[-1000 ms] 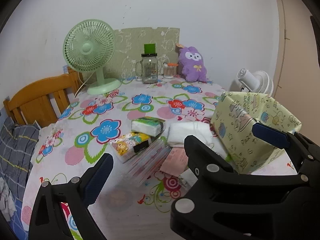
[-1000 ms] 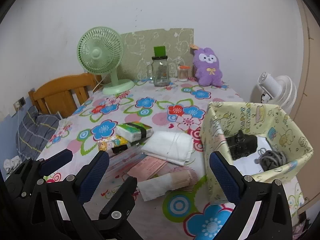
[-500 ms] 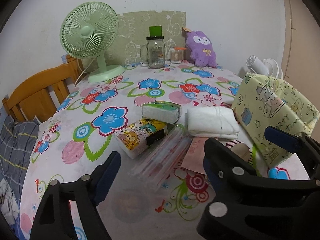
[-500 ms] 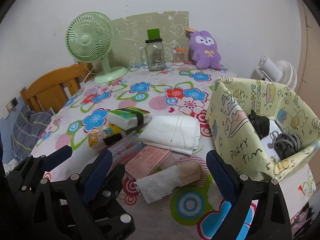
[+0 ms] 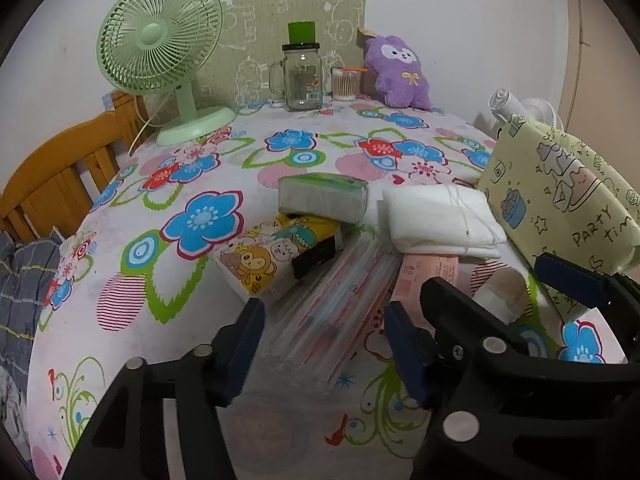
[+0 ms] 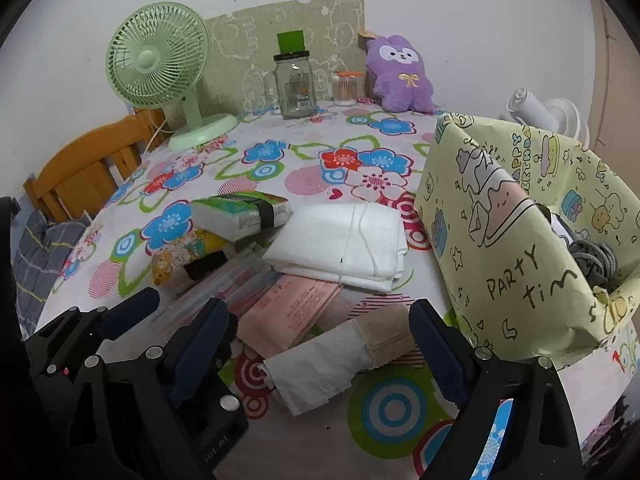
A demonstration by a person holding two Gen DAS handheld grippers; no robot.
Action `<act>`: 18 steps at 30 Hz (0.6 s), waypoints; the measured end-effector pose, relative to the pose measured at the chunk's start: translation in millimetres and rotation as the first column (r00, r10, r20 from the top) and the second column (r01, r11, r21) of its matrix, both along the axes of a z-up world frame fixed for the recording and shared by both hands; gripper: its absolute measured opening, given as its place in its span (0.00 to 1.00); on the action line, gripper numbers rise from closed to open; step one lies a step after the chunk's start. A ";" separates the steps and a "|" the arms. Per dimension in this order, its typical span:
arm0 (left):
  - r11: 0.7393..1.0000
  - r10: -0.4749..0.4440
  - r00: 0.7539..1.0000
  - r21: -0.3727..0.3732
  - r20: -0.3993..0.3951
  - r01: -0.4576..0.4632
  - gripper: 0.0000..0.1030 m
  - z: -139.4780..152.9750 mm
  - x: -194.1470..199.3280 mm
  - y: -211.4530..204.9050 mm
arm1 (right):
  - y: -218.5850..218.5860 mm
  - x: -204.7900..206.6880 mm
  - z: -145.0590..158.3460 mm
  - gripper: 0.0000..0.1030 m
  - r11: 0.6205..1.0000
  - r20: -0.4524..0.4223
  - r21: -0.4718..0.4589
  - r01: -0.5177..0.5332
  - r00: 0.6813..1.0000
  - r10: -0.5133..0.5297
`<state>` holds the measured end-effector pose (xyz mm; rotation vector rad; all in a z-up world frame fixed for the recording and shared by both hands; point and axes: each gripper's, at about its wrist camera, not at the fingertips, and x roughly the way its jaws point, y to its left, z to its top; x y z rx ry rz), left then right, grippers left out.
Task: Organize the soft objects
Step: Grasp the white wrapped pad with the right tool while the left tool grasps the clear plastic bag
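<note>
Left wrist view: left tool [image 5: 324, 344] low centre, jaws closing around a clear crinkly sleeve pack [image 5: 332, 312], pads not yet pressing. Probably light, slippery, springy; best pinched across the near end. Right wrist view: right tool [image 6: 316, 344] low centre, jaws wide and narrowing a little, nothing held, straddling a rolled white-and-beige pad [image 6: 340, 356]; soft, light, likely to squash, so best taken mid-roll. Pink packet [image 6: 288, 312] and folded white cloth [image 6: 344, 244] crowded just above. Yellow box [image 6: 500, 240] at right, open top, rim tall. Free bench [image 5: 168, 264] only at left.
</note>
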<state>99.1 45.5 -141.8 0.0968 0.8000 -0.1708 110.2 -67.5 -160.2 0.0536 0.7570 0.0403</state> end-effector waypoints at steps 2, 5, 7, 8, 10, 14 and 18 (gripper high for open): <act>1.000 0.001 1.000 0.003 -0.008 -0.001 0.54 -2.1 0.6 -0.5 | -0.5 1.0 -2.0 0.91 1.000 -0.006 -0.003 0.003 1.000 -0.003; 1.000 0.002 1.000 0.006 -0.013 -0.002 0.49 -4.1 1.1 0.1 | -0.8 1.9 -5.1 0.91 1.000 -0.016 -0.005 0.004 1.000 -0.004; 1.000 0.003 1.000 0.007 -0.012 -0.003 0.44 -4.1 0.2 0.3 | -0.7 1.8 -5.7 0.91 1.000 -0.017 -0.002 0.002 1.000 -0.002; 1.000 0.003 1.000 0.007 -0.013 -0.003 0.41 -3.9 -0.4 0.2 | -0.6 1.8 -5.9 0.91 1.000 -0.018 0.001 0.000 1.000 0.000; 1.000 0.006 1.000 0.012 -0.012 -0.006 0.37 -3.7 -2.4 0.3 | 0.0 1.4 -6.1 0.91 1.000 -0.018 0.002 -0.004 1.000 0.004; 1.000 0.010 1.000 0.020 -0.008 -0.010 0.32 -4.0 -9.0 -0.8 | 0.7 -2.1 -7.4 0.91 1.000 -0.019 0.001 -0.019 1.000 0.019; 0.999 0.026 1.000 0.029 -0.006 -0.026 0.30 -4.1 -16.7 -3.2 | -1.9 -4.8 -10.3 0.89 1.000 -0.028 0.006 -0.021 0.999 0.021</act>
